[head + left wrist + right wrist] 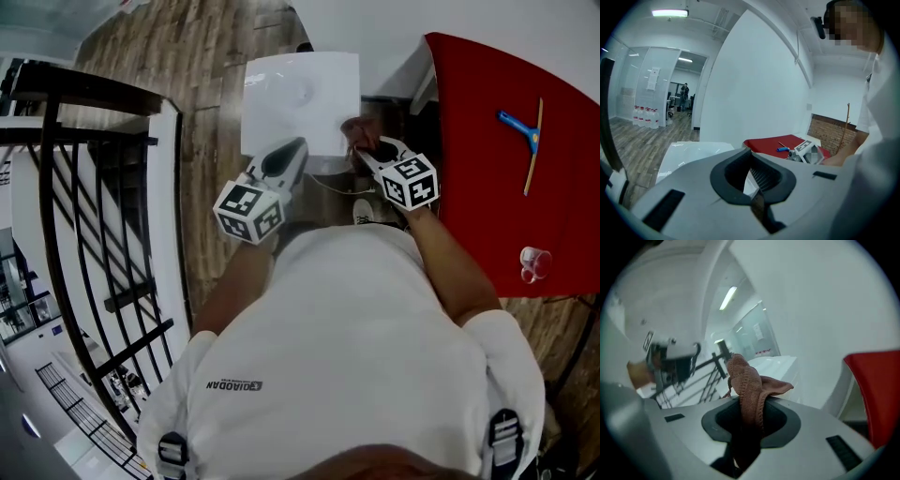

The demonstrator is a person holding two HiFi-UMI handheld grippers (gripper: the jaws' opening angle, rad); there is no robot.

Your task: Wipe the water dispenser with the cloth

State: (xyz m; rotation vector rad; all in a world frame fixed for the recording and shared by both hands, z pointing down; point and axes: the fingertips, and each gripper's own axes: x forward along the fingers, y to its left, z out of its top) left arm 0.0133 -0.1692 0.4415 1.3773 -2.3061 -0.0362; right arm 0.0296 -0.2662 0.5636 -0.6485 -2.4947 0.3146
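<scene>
At the far left a black railing [94,187] is seen, with wooden floor [206,66] beside it. The left gripper [292,150] is held over the near edge of the dispenser [300,94], its jaws pressed together with nothing between them. The dispenser's white top, roughly square with no marked long axis, lies just ahead of and below both grippers. The right gripper [367,155] is placed at the top's near right corner and is clamped on the brown cloth [749,385], which sticks up bunched beyond the jaws. The wipe is judged to fall to the right gripper, with a short reach forward and leftward onto the top. Further right a red table [487,141] carries a blue squeegee [525,136] and a clear cup [532,262].
</scene>
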